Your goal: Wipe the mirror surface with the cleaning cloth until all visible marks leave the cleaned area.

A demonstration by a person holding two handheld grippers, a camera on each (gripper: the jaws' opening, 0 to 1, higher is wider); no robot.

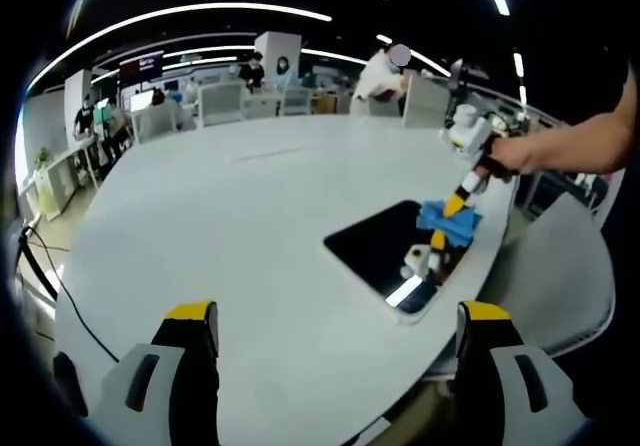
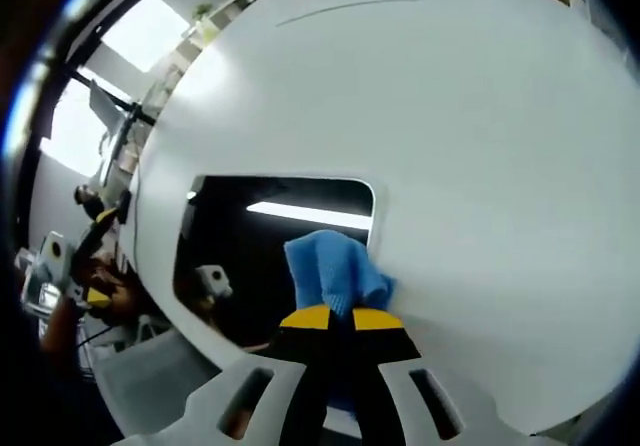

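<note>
While the blue cleaning cloth (image 2: 335,274) is pinched between the closed jaws of the right gripper (image 2: 336,318), it is pressed down on the mirror (image 2: 265,241). In the right gripper view, the cloth is seen in the lower middle of the frame, on the right part of the dark glass. A long strip of light is mirrored in the glass just above the cloth.

In the left gripper view, the mirror (image 1: 378,246) is seen at the right of the middle, lying flat near the edge of the big white table (image 1: 240,226). The cleaning cloth (image 1: 450,221) is seen on the far right corner of the mirror, and the right gripper (image 1: 450,207) is held over it by a person's hand (image 1: 515,156) that comes in from the upper right. The jaws of the left gripper (image 1: 338,316) are seen at the bottom of the frame, set wide apart, with nothing held between them. Desks, chairs and people (image 1: 382,78) are seen far back at the top of the frame.
</note>
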